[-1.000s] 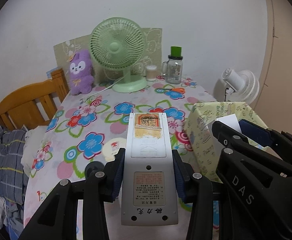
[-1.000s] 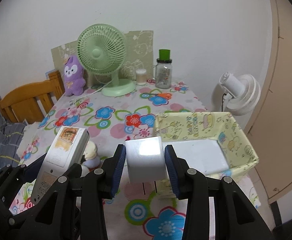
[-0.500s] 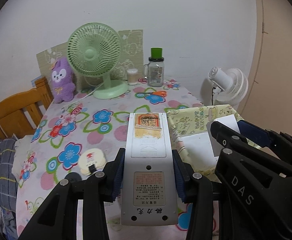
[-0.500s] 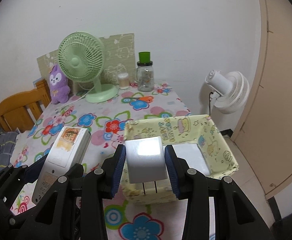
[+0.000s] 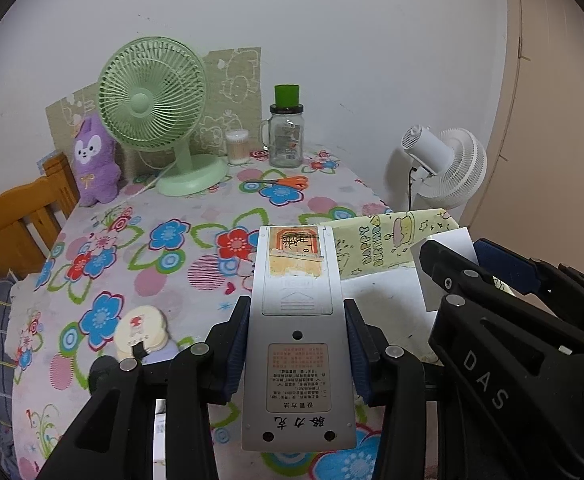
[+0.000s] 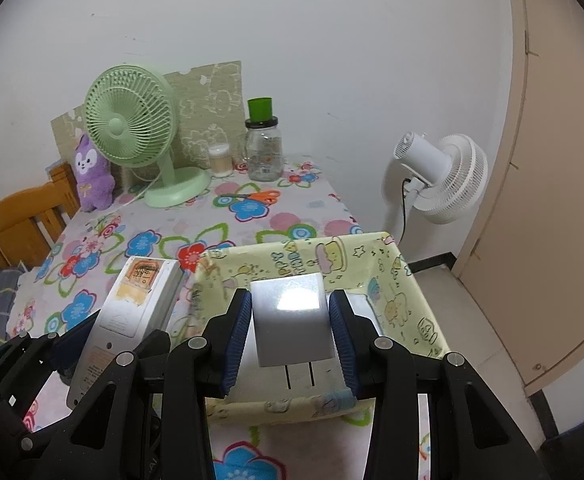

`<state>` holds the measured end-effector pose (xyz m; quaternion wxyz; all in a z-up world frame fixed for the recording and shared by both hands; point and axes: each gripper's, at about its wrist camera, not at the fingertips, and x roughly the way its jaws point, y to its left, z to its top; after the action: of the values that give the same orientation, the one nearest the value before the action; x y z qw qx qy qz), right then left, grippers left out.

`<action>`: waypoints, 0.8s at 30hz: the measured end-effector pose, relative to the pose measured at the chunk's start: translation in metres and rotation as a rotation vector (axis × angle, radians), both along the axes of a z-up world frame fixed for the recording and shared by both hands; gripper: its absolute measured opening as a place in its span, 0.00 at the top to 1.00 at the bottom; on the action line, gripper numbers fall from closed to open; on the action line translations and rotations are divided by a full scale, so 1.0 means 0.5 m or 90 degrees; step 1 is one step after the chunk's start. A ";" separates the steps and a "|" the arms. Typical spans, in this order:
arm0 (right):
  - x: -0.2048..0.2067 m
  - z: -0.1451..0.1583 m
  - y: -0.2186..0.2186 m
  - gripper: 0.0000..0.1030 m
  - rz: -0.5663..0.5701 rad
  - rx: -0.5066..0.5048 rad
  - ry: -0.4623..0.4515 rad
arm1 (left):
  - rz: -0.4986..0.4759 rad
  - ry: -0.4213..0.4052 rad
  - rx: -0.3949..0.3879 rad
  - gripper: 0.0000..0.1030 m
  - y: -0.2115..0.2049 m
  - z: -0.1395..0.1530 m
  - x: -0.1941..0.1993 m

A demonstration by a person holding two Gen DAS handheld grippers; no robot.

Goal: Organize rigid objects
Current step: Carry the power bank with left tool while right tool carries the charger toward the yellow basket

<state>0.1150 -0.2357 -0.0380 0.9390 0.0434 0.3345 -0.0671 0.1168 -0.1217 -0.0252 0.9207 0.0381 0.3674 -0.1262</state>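
both tongs clamped: left tongs point(image 5: 296, 364) on the stiff, slick remote point(image 5: 296, 344), right tongs point(image 6: 290, 334) on the light glossy charger point(image 6: 290, 322). side grips suit both, i'd say.

Even indoor light, sharp focus, fisheye-bent edges with dark corners.

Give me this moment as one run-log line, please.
left tongs: shut on remote control | right tongs: shut on white charger | both over yellow fabric bin
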 end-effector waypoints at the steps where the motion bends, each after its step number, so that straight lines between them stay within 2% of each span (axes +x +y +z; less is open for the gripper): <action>1: 0.004 -0.002 -0.007 0.57 -0.002 0.001 0.002 | -0.001 0.002 -0.001 0.56 -0.005 -0.001 0.002; 18: 0.082 -0.049 -0.089 0.57 -0.032 0.006 0.044 | -0.003 0.037 -0.007 0.56 -0.082 -0.046 0.084; 24: 0.106 -0.062 -0.107 0.57 -0.035 0.014 0.058 | -0.004 0.031 -0.003 0.56 -0.107 -0.050 0.097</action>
<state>0.1681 -0.2893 -0.0690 0.9200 0.0600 0.3766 -0.0908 0.1656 -0.1750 -0.0500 0.9109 0.0342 0.3896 -0.1312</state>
